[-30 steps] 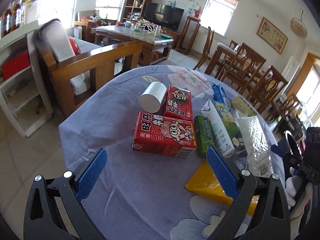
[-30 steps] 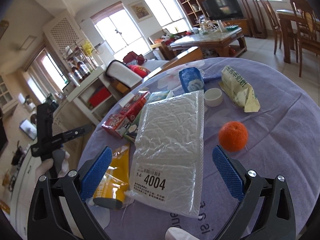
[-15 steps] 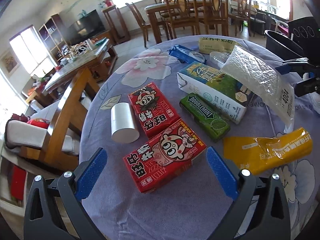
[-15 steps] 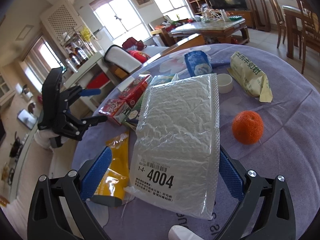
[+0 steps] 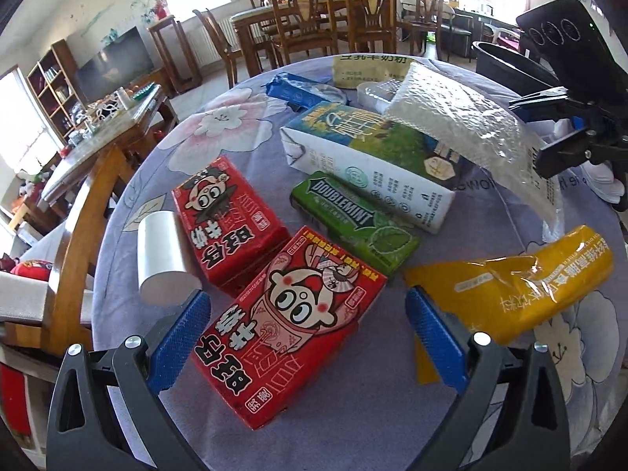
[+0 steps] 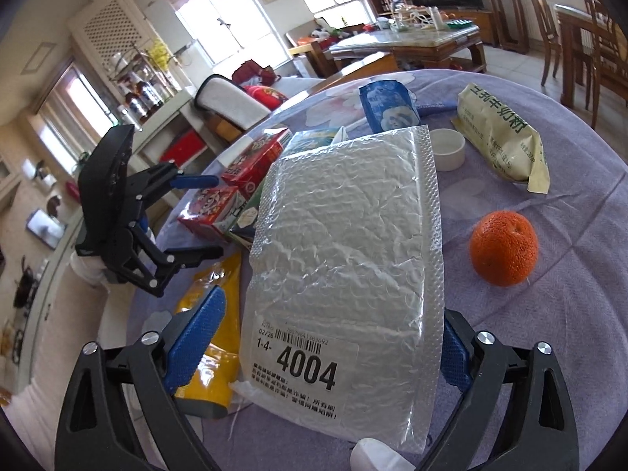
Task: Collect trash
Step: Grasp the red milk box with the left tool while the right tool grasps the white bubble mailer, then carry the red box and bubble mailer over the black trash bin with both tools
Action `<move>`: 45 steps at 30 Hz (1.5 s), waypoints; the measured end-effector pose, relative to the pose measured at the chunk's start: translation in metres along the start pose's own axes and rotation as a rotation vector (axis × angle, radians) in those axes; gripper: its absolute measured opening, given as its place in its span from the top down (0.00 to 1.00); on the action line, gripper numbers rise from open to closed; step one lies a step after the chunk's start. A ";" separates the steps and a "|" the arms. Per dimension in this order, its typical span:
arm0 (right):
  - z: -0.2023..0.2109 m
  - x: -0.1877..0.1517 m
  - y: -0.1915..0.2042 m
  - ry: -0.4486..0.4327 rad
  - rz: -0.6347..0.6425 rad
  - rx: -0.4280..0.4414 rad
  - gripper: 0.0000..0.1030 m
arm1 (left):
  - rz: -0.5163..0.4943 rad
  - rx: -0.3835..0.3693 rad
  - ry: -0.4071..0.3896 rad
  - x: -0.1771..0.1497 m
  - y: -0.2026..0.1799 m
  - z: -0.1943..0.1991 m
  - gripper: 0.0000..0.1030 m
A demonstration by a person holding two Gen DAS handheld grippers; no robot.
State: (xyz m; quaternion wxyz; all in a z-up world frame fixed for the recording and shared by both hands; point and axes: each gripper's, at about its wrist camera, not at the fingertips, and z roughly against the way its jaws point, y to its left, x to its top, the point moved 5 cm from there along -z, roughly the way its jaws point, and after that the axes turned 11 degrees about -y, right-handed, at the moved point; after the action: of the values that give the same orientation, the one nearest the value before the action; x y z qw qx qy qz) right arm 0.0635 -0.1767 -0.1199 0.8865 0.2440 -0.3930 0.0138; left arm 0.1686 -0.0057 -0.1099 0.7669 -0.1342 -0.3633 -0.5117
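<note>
A silver bubble mailer (image 6: 345,243) with a "4004" label lies propped on the other litter, between the fingers of my right gripper (image 6: 324,347). Its jaws are closing; a gap still shows between the left pad (image 6: 196,337) and the mailer's edge. My left gripper (image 5: 306,337) stands open low over the purple tablecloth, with the near red milk carton (image 5: 286,325) between its fingers, untouched. The right wrist view shows the left gripper (image 6: 218,216) at the table's left edge. In the left wrist view, the right gripper (image 5: 549,129) is at the mailer's (image 5: 463,129) far end.
Around them lie a second red carton (image 5: 227,216), a green Doublemint pack (image 5: 353,227), a white-green milk carton (image 5: 365,161), a yellow wrapper (image 5: 530,286), a tipped white cup (image 5: 165,259), a blue packet (image 6: 388,106), a beige pouch (image 6: 502,141) and an orange (image 6: 504,249). A black bin (image 5: 506,66) stands beyond the table.
My left gripper has rolled and sunk closer, so the near red carton now lies between its fingers. My right gripper has come lower over the mailer and its jaws have narrowed.
</note>
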 end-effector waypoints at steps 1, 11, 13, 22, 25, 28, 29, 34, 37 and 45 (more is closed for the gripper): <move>0.000 0.000 0.000 0.002 -0.005 0.005 0.22 | 0.005 -0.007 0.005 0.001 -0.002 0.000 0.05; 0.006 0.003 -0.005 -0.024 -0.049 0.076 0.70 | 0.107 -0.046 0.028 -0.001 -0.017 0.008 0.40; 0.007 0.004 -0.003 -0.030 -0.046 0.094 0.76 | 0.137 -0.033 0.026 -0.002 -0.018 0.010 0.47; 0.031 0.013 -0.007 -0.136 -0.103 0.191 0.93 | 0.298 0.112 -0.113 0.006 -0.015 0.042 0.51; 0.045 0.012 -0.014 -0.179 -0.128 0.197 0.93 | 0.353 0.147 -0.184 0.014 -0.013 0.055 0.51; 0.062 0.010 -0.021 -0.217 -0.140 0.193 0.93 | 0.382 0.154 -0.261 0.028 -0.020 0.068 0.51; 0.069 0.009 -0.022 -0.230 -0.140 0.192 0.93 | 0.386 0.144 -0.290 0.036 -0.025 0.072 0.51; 0.113 0.011 -0.036 -0.322 -0.150 0.177 0.93 | 0.375 0.080 -0.410 0.080 -0.067 0.083 0.51; 0.147 0.013 -0.052 -0.394 -0.171 0.147 0.93 | 0.387 0.011 -0.470 0.111 -0.096 0.077 0.51; 0.276 0.005 -0.140 -0.693 -0.252 -0.121 0.93 | 0.378 -0.204 -0.548 0.205 -0.189 0.025 0.51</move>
State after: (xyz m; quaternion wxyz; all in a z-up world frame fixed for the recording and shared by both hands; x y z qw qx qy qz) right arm -0.0930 -0.4234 -0.0177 0.7084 0.2277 -0.6368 -0.2021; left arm 0.0347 -0.2155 0.0189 0.7046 -0.4076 -0.4714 -0.3394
